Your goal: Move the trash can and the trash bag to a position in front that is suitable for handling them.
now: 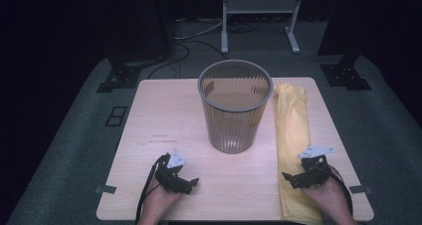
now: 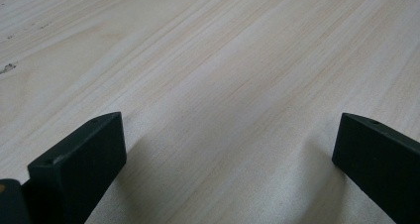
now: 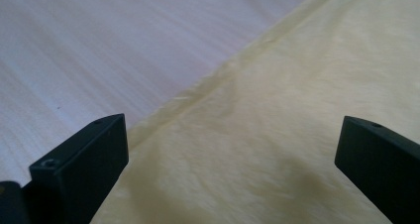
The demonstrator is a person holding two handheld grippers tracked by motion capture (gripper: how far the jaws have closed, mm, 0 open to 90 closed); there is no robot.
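My right gripper (image 1: 293,177) stands with its jaws spread wide and nothing between them, poised low over the yellow bag (image 1: 293,135); in the right gripper view the bag's (image 3: 277,125) left edge runs diagonally between the jaws, with bare wood beyond it; my left gripper (image 1: 186,184) is likewise spread and empty, held just above bare table (image 2: 213,75) near the front edge, well apart from the bag; each gripper carries a grey three-cornered plate and a trailing black cable, and my hands grip them from the bottom of the high view; the table (image 1: 159,120) is a pale wood-grain board with faint marks left of centre and small clips at its front corners; it stands on grey carpet in a dark room, with black stand feet at either far corner, loose cables on the floor and a white metal frame (image 1: 259,16) behind; the bag lies flat and folded lengthwise as a long strip along the right side of the table, reaching from the far edge to the near edge, its surface slightly crinkled; just beside its far end, upright at table centre, stands a ribbed, translucent grey waste bin (image 1: 235,105).
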